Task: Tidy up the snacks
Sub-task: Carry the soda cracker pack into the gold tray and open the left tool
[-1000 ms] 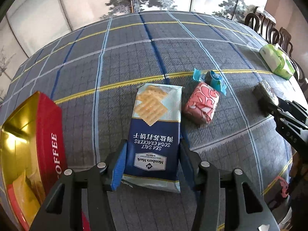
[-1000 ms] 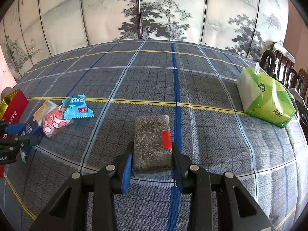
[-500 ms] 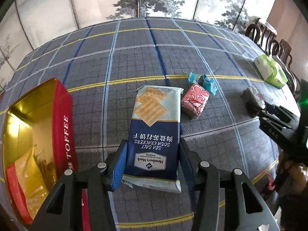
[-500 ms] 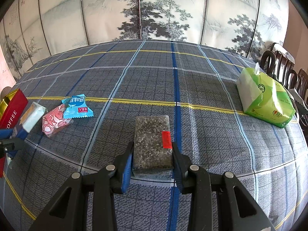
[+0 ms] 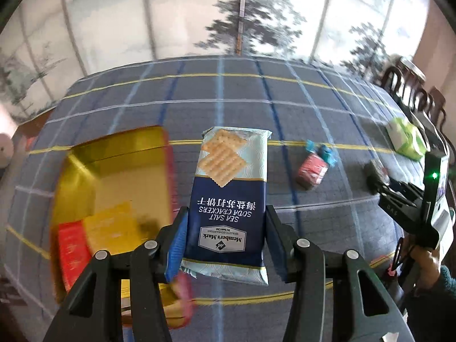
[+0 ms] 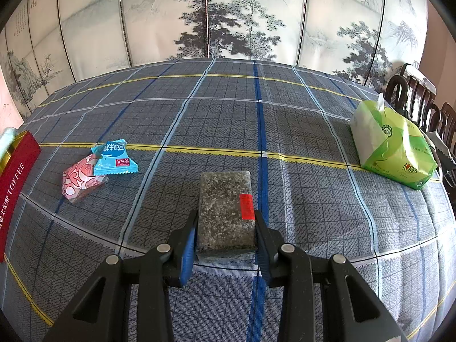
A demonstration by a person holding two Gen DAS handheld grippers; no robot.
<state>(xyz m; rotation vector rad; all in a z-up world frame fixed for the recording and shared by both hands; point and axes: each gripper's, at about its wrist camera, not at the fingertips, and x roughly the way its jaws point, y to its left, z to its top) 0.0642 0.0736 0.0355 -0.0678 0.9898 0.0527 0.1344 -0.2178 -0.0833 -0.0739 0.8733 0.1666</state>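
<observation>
My left gripper (image 5: 225, 242) is shut on a blue and pale soda cracker packet (image 5: 232, 188), held in the air beside and above the open red and gold toffee tin (image 5: 114, 176). The tin holds a red packet (image 5: 72, 250) and a yellow packet (image 5: 111, 222). My right gripper (image 6: 225, 236) is shut on a dark speckled snack bar (image 6: 225, 208) with a red sticker, low over the cloth. A pink patterned snack (image 6: 81, 178) and a blue snack packet (image 6: 115, 159) lie together on the cloth, left of the bar. The tin's red side (image 6: 12, 182) shows at the right wrist view's left edge.
A plaid tablecloth (image 6: 256, 119) covers the table. A green tissue pack (image 6: 393, 145) sits at the right, with dark wooden chairs (image 6: 419, 99) behind it. A painted folding screen (image 6: 228, 14) stands along the far edge. A person's hand and sleeve (image 5: 430, 273) hold the right gripper.
My left gripper lifted the cracker packet off the cloth and carried it left toward the tin, whose inside now shows in full. The right gripper and its bar stayed still.
</observation>
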